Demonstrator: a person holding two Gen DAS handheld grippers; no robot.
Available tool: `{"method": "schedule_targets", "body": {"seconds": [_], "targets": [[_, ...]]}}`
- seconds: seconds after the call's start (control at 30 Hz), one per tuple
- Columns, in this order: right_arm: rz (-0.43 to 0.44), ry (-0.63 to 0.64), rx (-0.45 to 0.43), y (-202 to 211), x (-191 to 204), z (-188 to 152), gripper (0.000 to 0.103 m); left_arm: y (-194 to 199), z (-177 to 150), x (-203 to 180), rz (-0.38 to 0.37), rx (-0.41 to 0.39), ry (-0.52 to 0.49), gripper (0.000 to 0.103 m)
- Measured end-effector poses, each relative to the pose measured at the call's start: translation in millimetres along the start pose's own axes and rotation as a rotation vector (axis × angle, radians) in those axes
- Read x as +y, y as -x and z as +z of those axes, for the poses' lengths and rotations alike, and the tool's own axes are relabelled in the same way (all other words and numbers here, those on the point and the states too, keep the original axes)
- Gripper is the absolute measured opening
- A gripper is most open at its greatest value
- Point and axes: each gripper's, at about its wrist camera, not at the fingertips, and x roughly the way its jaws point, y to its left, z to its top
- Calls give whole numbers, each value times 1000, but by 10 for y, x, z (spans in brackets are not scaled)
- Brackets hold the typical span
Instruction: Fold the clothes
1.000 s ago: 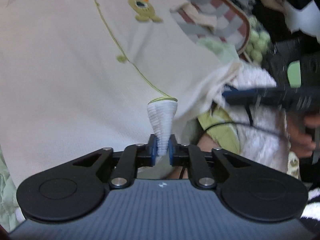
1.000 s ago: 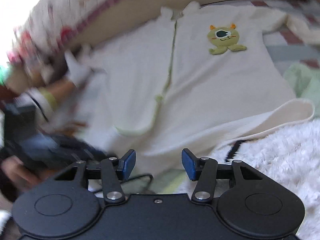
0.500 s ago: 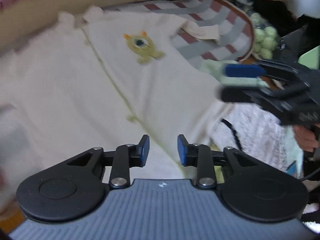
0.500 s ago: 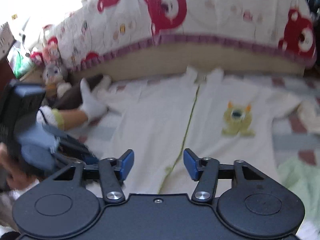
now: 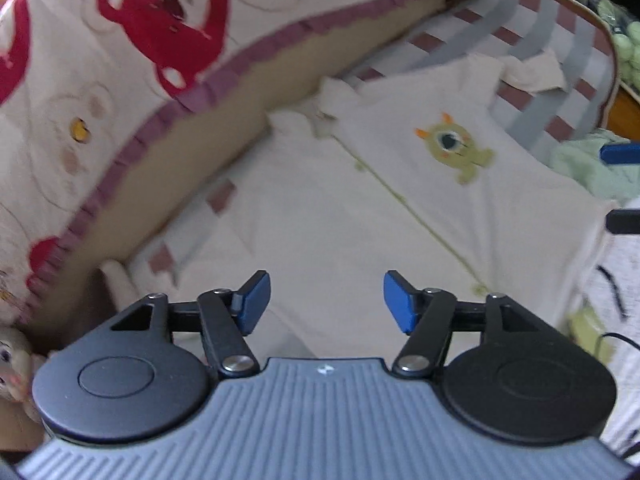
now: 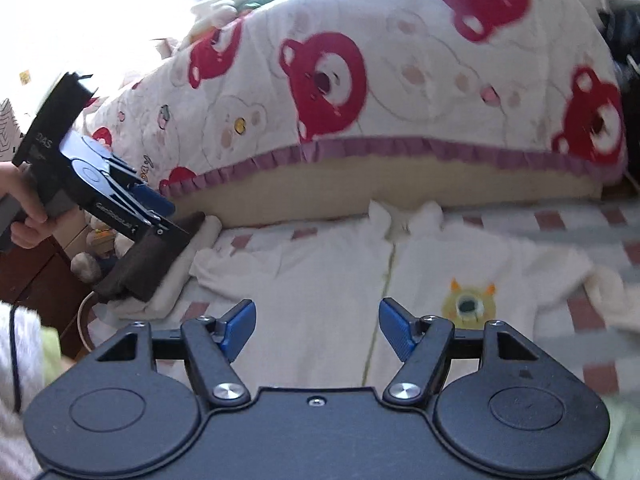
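Jaws of the left gripper (image 5: 326, 304) and right gripper (image 6: 316, 330) are opening, nothing between them. Cream romper (image 5: 360, 216) is spread flat; a sleeve (image 6: 224, 264) at ten o'clock is judged next to be gripped

White quilt with red bear print (image 6: 400, 80) hung over the bed edge. Grey-and-maroon striped mat (image 5: 532, 32) lay below it.

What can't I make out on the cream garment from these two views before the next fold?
- Bottom hem of the cream garment: hidden in both views behind each gripper's own body.
- Its right sleeve: motion-blurred in the right wrist view.
- Right gripper: cut off by the left wrist view's right edge.
- Left gripper: seen side-on in the right wrist view; jaw gap unreadable there.
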Motion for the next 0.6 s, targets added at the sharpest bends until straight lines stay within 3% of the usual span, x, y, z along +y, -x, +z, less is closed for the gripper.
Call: {"method": "schedule_targets", "body": {"seconds": [0.1, 0.23, 0.33, 0.43, 0.6], "targets": [[18, 6, -22, -239, 124, 236, 84, -186, -31, 307, -2, -15, 59, 63], [110, 33, -56, -695, 314, 495, 84, -559, -191, 813, -26, -43, 187, 63], [136, 66, -68, -1157, 465, 611, 88, -958, -448, 1190, -2, -69, 304, 63], [121, 104, -74, -1695, 591, 568, 88, -1451, -765, 1559, 22, -82, 440, 63], [89, 201, -4, -2471, 696, 267, 86, -2292, -1411, 2087, 66, -89, 684, 63]]}}
